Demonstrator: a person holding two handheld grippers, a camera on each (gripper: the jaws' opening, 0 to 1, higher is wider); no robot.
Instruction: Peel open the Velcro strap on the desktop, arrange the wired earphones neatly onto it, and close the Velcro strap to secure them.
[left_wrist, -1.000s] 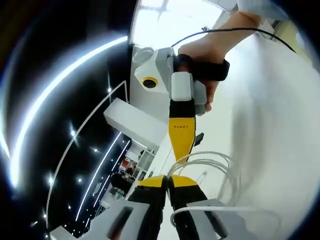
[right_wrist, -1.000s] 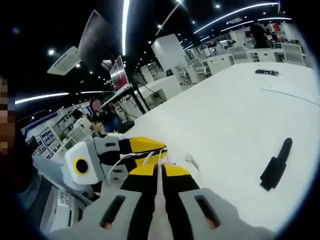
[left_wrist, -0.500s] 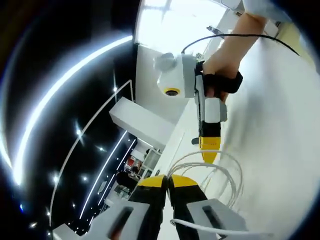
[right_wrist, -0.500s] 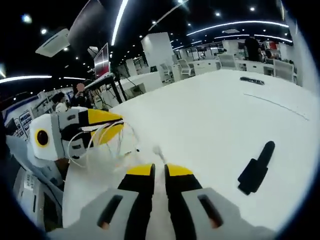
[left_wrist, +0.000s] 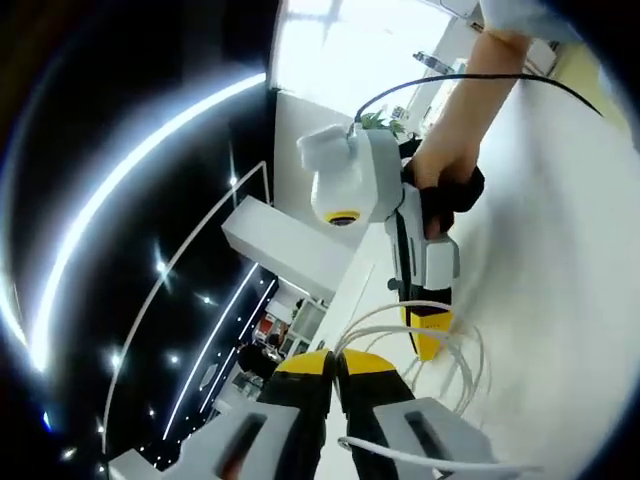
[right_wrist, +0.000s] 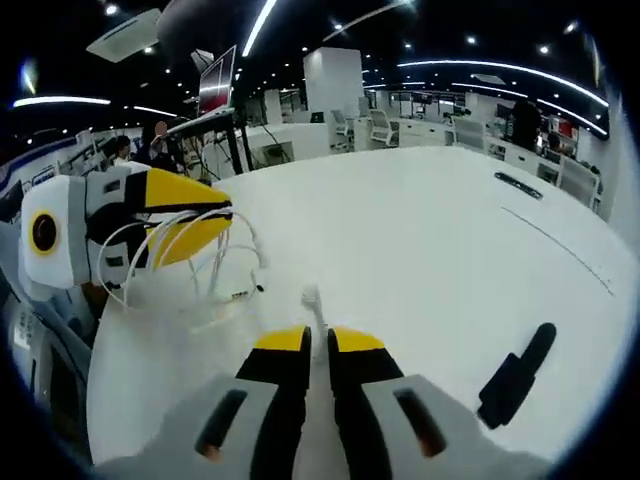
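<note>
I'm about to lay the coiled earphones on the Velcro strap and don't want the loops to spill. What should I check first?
1. Left gripper holds the coil: ok, its yellow jaws are shut on the earphone cable loops.
2. Right gripper holds the cable end: ok, jaws shut with a white piece sticking out between the tips.
3. Loops tidy: not ok, several hang loose and uneven.
4. Velcro strap reachable: ok, lying flat on the white desktop to the right gripper's right.
5. Strap peeled open: cannot tell.
6. Cable clear of strap: ok, they are apart.

White desk (right_wrist: 420, 250), monitor (right_wrist: 216, 85), perhaps chairs (right_wrist: 380, 127) behind.
</note>
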